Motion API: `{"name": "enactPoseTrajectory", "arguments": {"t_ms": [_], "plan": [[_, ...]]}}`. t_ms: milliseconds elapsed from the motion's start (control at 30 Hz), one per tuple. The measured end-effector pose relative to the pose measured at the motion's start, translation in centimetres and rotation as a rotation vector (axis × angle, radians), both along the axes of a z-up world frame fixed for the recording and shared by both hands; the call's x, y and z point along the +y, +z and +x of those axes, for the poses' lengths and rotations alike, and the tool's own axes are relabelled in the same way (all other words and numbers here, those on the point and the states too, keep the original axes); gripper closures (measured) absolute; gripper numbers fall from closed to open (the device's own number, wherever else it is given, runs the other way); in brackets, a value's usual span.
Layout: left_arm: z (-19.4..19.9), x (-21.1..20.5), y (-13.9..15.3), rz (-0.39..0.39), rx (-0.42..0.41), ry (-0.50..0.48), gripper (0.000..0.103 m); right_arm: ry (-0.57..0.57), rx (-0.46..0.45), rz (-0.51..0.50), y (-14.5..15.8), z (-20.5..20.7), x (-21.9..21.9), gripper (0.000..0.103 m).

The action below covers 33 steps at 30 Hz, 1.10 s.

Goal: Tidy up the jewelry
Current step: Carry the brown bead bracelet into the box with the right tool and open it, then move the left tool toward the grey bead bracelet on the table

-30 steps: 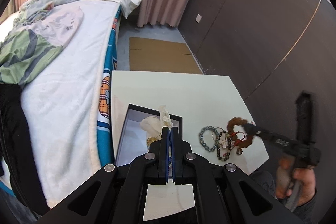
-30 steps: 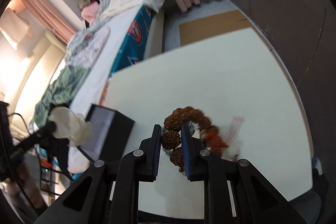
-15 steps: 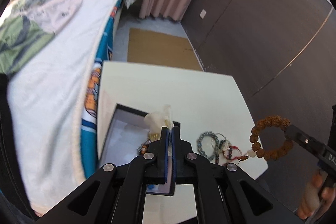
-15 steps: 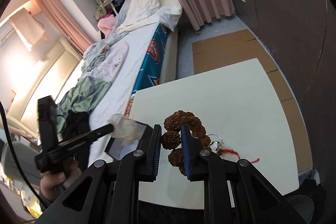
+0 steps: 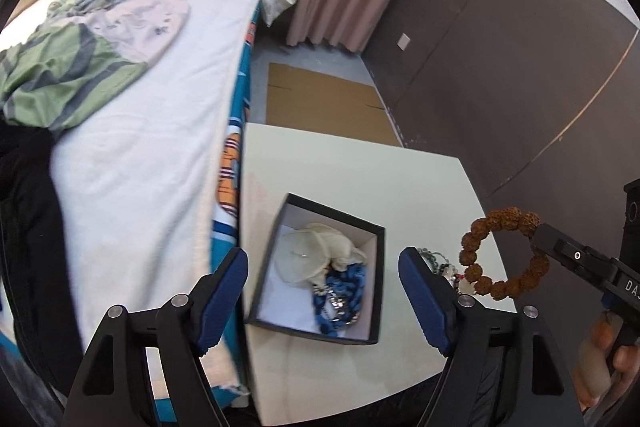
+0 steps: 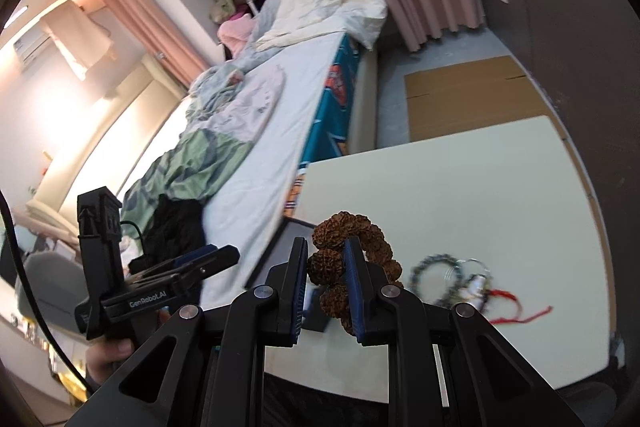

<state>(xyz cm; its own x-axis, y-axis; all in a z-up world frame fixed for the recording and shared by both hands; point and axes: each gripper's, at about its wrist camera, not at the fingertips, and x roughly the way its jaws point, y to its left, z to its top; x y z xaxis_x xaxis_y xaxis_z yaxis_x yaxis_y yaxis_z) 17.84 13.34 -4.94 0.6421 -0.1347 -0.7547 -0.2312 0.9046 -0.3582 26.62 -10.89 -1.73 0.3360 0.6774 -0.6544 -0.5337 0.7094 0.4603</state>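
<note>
Jewelry box lies open beside the table's left edge, long axis running away from us, under our left gripper, its jaws just opened wide and empty, while our right gripper pinches the bracelet aloft, bare tabletop beyond.

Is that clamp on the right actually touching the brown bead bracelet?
Touching. In the right wrist view the right gripper has its blue pads pressed on either side of one bead of the brown bead bracelet, which hangs lifted above the table.
</note>
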Motion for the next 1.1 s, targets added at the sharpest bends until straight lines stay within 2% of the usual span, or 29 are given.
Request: {"name": "enactPoseTrajectory", "arguments": {"t_ms": [300, 500, 567, 633, 667, 733, 833, 933, 1100], "plan": [[-2.7, 3.2, 0.9, 0.010, -0.020, 0.062, 0.025, 0.101, 0.005, 0.039, 0.6, -0.8, 6.3, 0.083], [-4.3, 5.0, 0.9, 0.020, -0.009, 0.104, 0.025, 0.136, 0.035, 0.126, 0.6, -0.8, 9.3, 0.083], [-4.6, 5.3, 0.9, 0.023, -0.009, 0.111, 0.025, 0.127, 0.069, 0.163, -0.4, -0.4, 9.5, 0.083], [-4.7, 5.5, 0.8, 0.023, -0.006, 0.115, 0.025, 0.094, 0.111, 0.124, -2.0, 0.2, 9.6, 0.082], [-4.7, 5.5, 0.8, 0.022, -0.006, 0.115, 0.025, 0.070, 0.132, 0.071, -3.0, 0.5, 9.5, 0.082], [-4.6, 5.3, 0.8, 0.023, -0.008, 0.109, 0.025, 0.047, 0.182, 0.029, -4.5, 0.8, 8.9, 0.079], [-4.1, 4.7, 0.8, 0.019, -0.009, 0.094, 0.025, 0.025, 0.220, 0.017, -5.5, 0.8, 6.8, 0.048], [-3.4, 3.5, 0.7, 0.020, -0.010, 0.066, 0.025, -0.032, 0.165, 0.004, -5.0, 0.5, 4.0, 0.045], [-1.9, 0.6, 0.4, 0.024, 0.001, 0.002, 0.025, -0.110, 0.149, 0.004, -4.4, 0.7, -0.5, 0.044]]}}
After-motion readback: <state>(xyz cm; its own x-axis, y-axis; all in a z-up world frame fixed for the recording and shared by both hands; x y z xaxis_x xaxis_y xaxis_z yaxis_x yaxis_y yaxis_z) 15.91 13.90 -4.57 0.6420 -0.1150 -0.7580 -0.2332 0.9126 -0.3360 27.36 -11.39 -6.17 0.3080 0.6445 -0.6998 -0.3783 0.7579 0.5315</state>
